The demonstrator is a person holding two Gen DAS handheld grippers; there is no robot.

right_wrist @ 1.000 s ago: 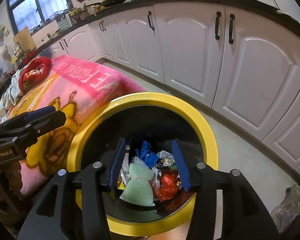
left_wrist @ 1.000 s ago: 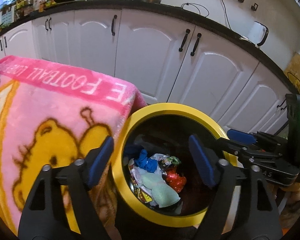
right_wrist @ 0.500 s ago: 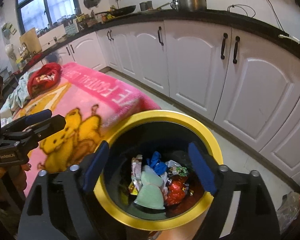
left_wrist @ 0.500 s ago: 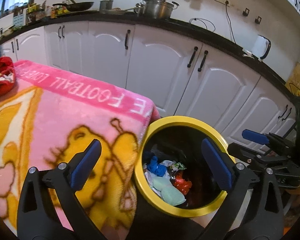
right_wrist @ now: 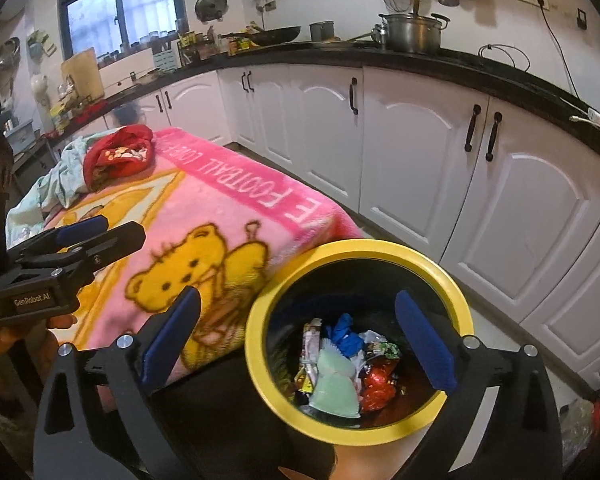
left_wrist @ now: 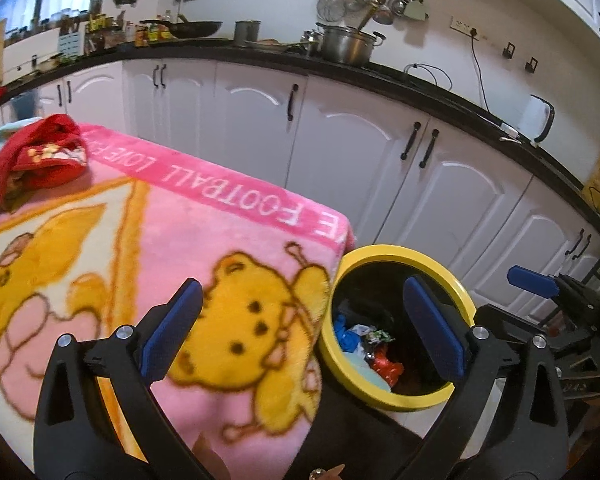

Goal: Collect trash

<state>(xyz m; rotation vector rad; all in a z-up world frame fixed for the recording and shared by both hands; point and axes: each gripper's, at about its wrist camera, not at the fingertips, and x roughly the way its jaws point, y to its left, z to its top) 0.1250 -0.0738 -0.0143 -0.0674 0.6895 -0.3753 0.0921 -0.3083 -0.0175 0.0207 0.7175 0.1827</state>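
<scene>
A kitchen is shown through two fisheye cameras, each looking out along a hand-held gripper. A black trash bin with a yellow rim (right_wrist: 256,344) stands on the floor, just beside a table draped in a pink cartoon-bear blanket (left_wrist: 140,248). Inside the bin, a heap of trash (right_wrist: 344,368) is seen: a pale green piece, a crumpled blue piece, a red foil wrapper and printed packets. The right gripper (right_wrist: 296,344) is held above the bin with its blue-padded jaws spread wide; its jaws have just been opening, and nothing is held between them. The left gripper (left_wrist: 304,332) is likewise spread wide and empty, held over the blanket's edge and the bin's rim. The drop into the bin is judged done, so the step in hand appears to be a withdrawal towards the next piece. It would be done well if both tools were lifted clear of the yellow rim without knocking the bin, and the jaws kept wide for the next pick. On the blanket, only a red garment (left_wrist: 40,160) and a pale cloth (right_wrist: 56,176) are seen at the far end; no loose trash is visible there.
</scene>
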